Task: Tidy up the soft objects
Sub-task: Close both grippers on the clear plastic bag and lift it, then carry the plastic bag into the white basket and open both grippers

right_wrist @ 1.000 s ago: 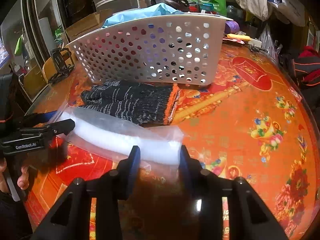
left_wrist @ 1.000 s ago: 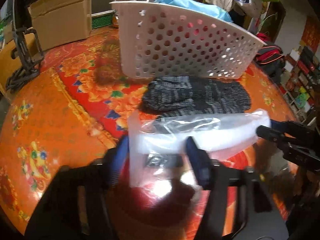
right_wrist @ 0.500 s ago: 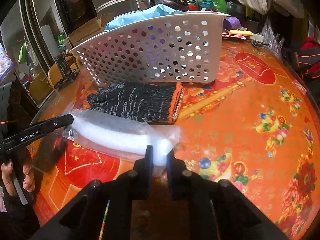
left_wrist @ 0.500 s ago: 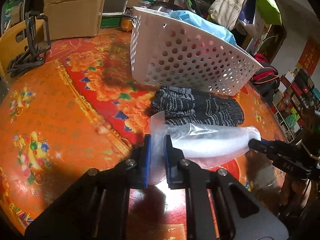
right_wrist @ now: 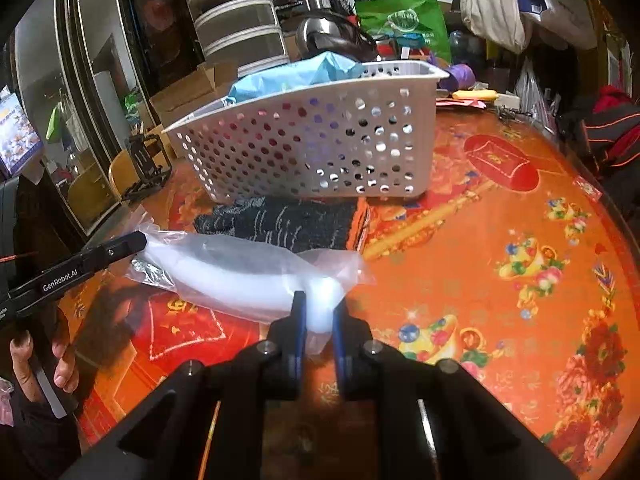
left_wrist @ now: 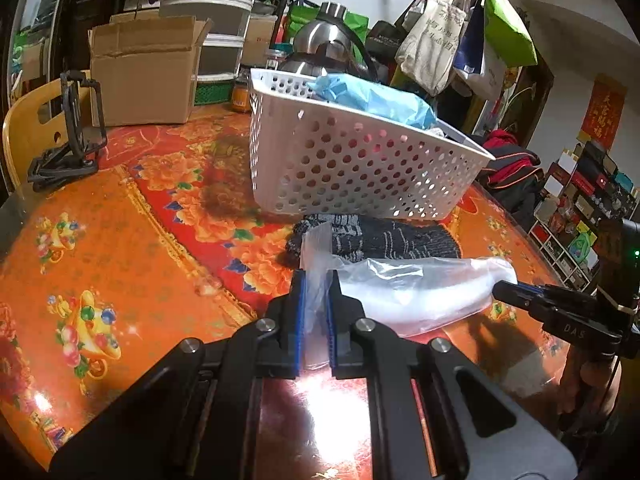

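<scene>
The jaws of the left gripper (left_wrist: 316,304) are seen clamped on the loose flap at one end of a clear plastic bag (left_wrist: 416,292), and the jaws of the right gripper (right_wrist: 319,316) are closed on the opposite end, where the white soft roll (right_wrist: 240,276) inside is pinched through the film. The package is held between the two grippers, apparently just above the surface (right_wrist: 500,280); whether its middle is resting there cannot be told. The item is judged light, limp and compressible, with a slick film that may slide between the pads; the hold on the bare flap is judged the weaker of the two, and a grip taken further in, over the filled part, would be more secure. Sagging in the middle is to be expected if the ends are drawn together. Just beyond the package, a dark knitted glove (right_wrist: 288,220) with an orange cuff is lying flat, touching or nearly touching the foot of a white perforated basket (left_wrist: 352,168), in which a pale blue soft item (left_wrist: 372,96) is already lodged. The basket is judged the likely destination. The surface is glossy and covered in an orange and red floral pattern. At the far side, a cardboard box (left_wrist: 144,72), a steel kettle (left_wrist: 324,44) and hanging bags (left_wrist: 460,32) are noted; the room is crowded.
</scene>
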